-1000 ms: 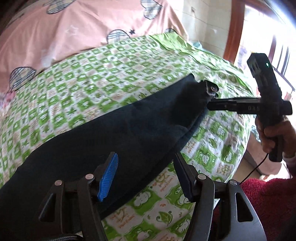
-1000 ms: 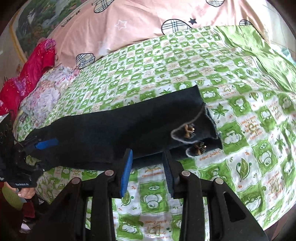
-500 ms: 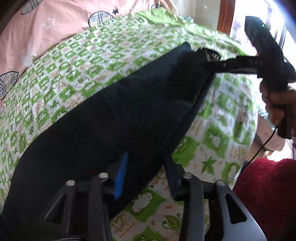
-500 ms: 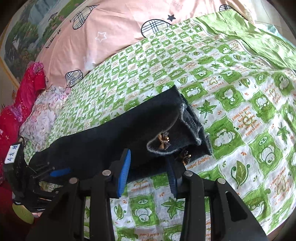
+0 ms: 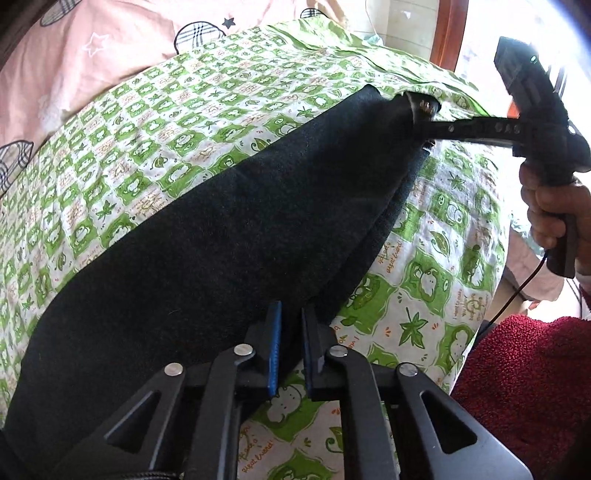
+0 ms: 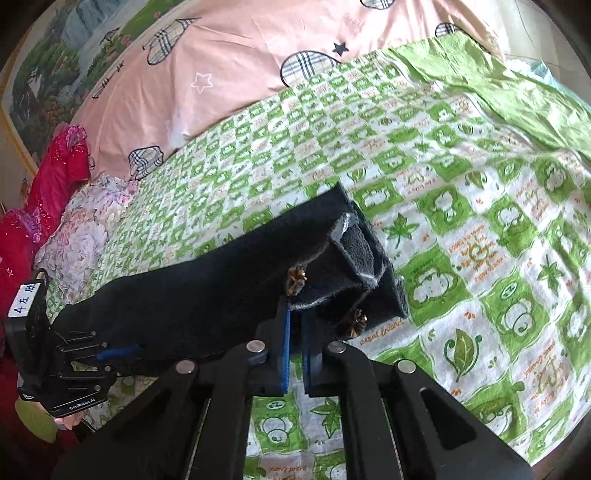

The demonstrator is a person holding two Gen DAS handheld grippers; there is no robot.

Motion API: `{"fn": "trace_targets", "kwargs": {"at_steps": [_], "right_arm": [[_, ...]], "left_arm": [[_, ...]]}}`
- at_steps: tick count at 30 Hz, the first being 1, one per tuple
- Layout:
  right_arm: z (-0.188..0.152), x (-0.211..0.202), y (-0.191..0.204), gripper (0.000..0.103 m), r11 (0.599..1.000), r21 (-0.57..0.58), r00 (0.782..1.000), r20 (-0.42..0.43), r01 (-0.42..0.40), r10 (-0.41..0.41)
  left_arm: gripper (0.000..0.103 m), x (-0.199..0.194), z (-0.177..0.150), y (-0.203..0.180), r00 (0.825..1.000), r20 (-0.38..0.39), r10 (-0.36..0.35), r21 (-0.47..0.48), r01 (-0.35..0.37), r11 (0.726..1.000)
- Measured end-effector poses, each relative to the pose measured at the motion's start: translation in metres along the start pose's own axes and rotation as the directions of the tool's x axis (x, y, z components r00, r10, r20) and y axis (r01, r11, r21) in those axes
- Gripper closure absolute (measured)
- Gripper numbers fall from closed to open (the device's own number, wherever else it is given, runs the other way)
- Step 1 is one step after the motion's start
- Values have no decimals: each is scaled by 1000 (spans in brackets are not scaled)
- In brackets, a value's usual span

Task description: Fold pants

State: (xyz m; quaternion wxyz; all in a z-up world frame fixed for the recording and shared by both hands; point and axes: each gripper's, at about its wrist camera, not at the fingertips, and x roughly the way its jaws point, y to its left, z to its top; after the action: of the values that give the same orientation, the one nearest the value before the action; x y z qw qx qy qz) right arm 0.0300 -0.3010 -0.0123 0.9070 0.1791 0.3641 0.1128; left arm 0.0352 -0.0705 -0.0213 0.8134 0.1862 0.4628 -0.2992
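Note:
Dark navy pants (image 5: 207,236) lie stretched across a bed with a green and white patterned sheet (image 5: 155,122). My left gripper (image 5: 291,325) is shut on the near edge of the pants at one end. My right gripper (image 6: 294,325) is shut on the near edge at the cuff end (image 6: 354,258), where small gold bows (image 6: 296,280) show and the cuff is lifted and curled. Each gripper shows in the other's view: the right one (image 5: 428,127) at the far end, the left one (image 6: 110,352) at the left.
A pink quilt (image 6: 236,74) with plaid patches covers the back of the bed. Red and floral clothes (image 6: 62,206) pile at the left. A dark red fabric (image 5: 524,387) lies off the bed's edge at the right, beside a wooden window frame (image 5: 447,33).
Both grippers closed from open onto the near edge of the pants. The cuff end has lifted and curled off the sheet.

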Motion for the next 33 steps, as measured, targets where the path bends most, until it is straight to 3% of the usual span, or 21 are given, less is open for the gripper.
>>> {"fn": "trace_targets", "kwargs": {"at_steps": [6, 11, 13, 15, 17, 18, 19, 20, 21, 26, 33], "right_arm": [[5, -15, 0, 98, 999, -32, 1000, 15, 9, -8], [-4, 3, -21, 98, 999, 50, 999, -45, 15, -12], [-8, 9, -26, 97, 996, 88, 997, -81, 1, 7], [-9, 6, -29, 92, 994, 107, 997, -82, 2, 7], [-10, -2, -28, 75, 995, 101, 998, -70, 8, -1], [-11, -5, -28, 69, 995, 99, 998, -62, 12, -6], [-13, -9, -29, 61, 995, 102, 999, -48, 17, -12], [-14, -11, -30, 61, 994, 110, 999, -38, 11, -7], [-15, -11, -32, 61, 993, 122, 999, -34, 1, 3], [-19, 1, -44, 61, 980, 199, 998, -42, -27, 36], [-18, 11, -44, 61, 973, 219, 997, -7, -72, 75]], "left_arm": [[99, -13, 0, -5, 999, 25, -38, -7, 39, 999], [98, -6, -4, -12, 999, 0, -51, 8, 51, 999], [94, -4, -4, -7, 996, -12, -84, -29, 83, 996], [91, -9, -2, -2, 993, -8, -119, -47, 118, 992], [86, -18, 3, -1, 990, 6, -140, -42, 140, 989], [84, -24, 6, 0, 988, 19, -152, -38, 153, 988], [74, -28, 10, 1, 987, 29, -158, -37, 159, 987], [63, -30, 15, 3, 986, 38, -161, -40, 163, 986], [60, -31, 21, 5, 986, 48, -161, -46, 164, 985], [59, -16, 57, 17, 985, 41, -170, -69, 173, 982], [52, 32, 115, 18, 962, -17, -274, -65, 272, 960]]}}
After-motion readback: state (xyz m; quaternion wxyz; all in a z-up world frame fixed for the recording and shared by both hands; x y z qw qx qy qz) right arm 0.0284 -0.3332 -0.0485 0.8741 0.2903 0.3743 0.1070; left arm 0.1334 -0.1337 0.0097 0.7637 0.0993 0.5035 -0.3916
